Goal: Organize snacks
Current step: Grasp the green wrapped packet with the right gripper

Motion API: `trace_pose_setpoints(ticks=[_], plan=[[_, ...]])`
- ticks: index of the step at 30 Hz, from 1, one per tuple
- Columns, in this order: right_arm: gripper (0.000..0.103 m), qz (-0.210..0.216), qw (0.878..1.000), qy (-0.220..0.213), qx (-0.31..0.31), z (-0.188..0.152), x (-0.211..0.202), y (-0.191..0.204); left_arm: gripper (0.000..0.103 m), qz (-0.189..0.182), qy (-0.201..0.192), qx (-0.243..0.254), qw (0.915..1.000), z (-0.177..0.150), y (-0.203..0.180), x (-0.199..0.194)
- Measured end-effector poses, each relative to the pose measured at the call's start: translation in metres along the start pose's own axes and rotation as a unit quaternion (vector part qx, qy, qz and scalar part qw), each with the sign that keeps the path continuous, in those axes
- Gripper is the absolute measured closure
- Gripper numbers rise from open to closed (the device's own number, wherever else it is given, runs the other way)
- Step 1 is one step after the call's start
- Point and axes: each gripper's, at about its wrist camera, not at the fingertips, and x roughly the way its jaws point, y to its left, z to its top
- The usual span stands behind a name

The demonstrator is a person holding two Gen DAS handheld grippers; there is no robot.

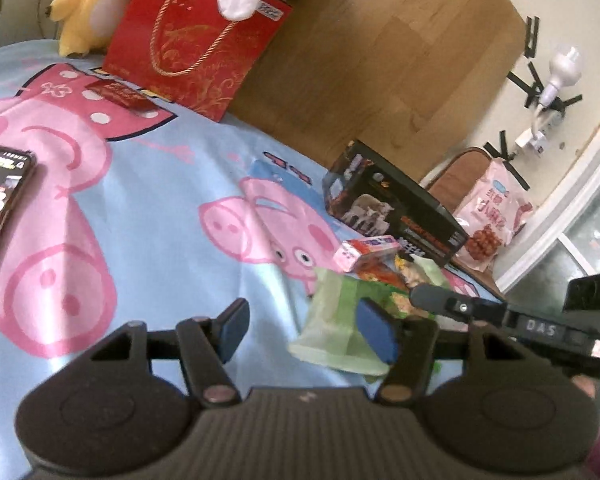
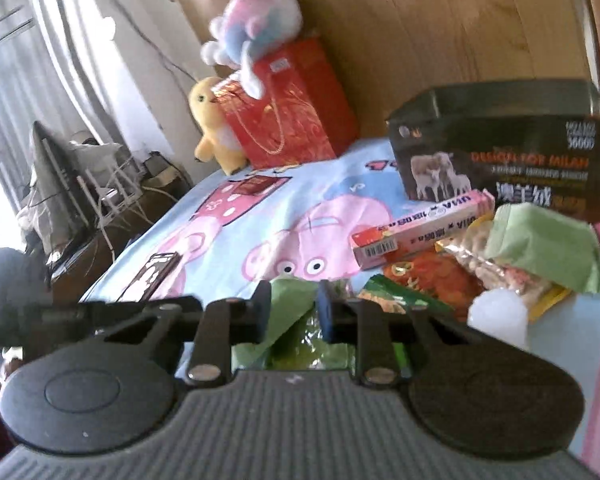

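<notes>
A heap of snacks lies on the cartoon-pig sheet: a pink box (image 1: 366, 252) (image 2: 420, 232), an orange packet (image 2: 432, 276), a packet of nuts (image 2: 496, 268) and a pale green packet (image 2: 548, 244). My right gripper (image 2: 294, 312) is shut on a green snack packet (image 2: 292, 304) at the near edge of the heap, and the wrapper fills the narrow gap between its pads. In the left wrist view that packet (image 1: 332, 320) lies under one right finger (image 1: 430, 299). My left gripper (image 1: 306, 330) stands open over the sheet just left of the heap, holding nothing.
A black carton (image 1: 392, 208) (image 2: 500, 152) stands behind the heap. A red gift bag (image 1: 196, 40) (image 2: 292, 108) and a yellow plush (image 1: 88, 12) sit at the headboard. A dark box (image 1: 0, 192) lies far left. A pink snack bag (image 1: 488, 216) leans on a chair.
</notes>
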Motion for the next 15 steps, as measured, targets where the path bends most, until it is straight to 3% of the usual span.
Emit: trace_pose_setpoints(ticks=[3, 6, 10, 15], plan=[[0.077, -0.003, 1.000, 0.005, -0.017, -0.010, -0.004, 0.011, 0.042, -0.010, 0.003, -0.013, 0.9999, 0.001, 0.009, 0.005], [0.077, -0.051, 0.997, 0.002, -0.054, -0.017, -0.008, 0.015, 0.042, -0.024, 0.008, -0.011, 0.9996, 0.002, 0.010, 0.012], [0.077, -0.125, 0.982, -0.002, -0.139, -0.027, -0.007, 0.026, 0.042, -0.042, 0.015, -0.015, 0.9989, 0.001, 0.012, 0.021], [0.077, -0.167, 0.963, 0.000, -0.211, -0.037, 0.007, 0.036, 0.044, -0.046, 0.016, -0.008, 0.9988, -0.001, 0.011, 0.021]])
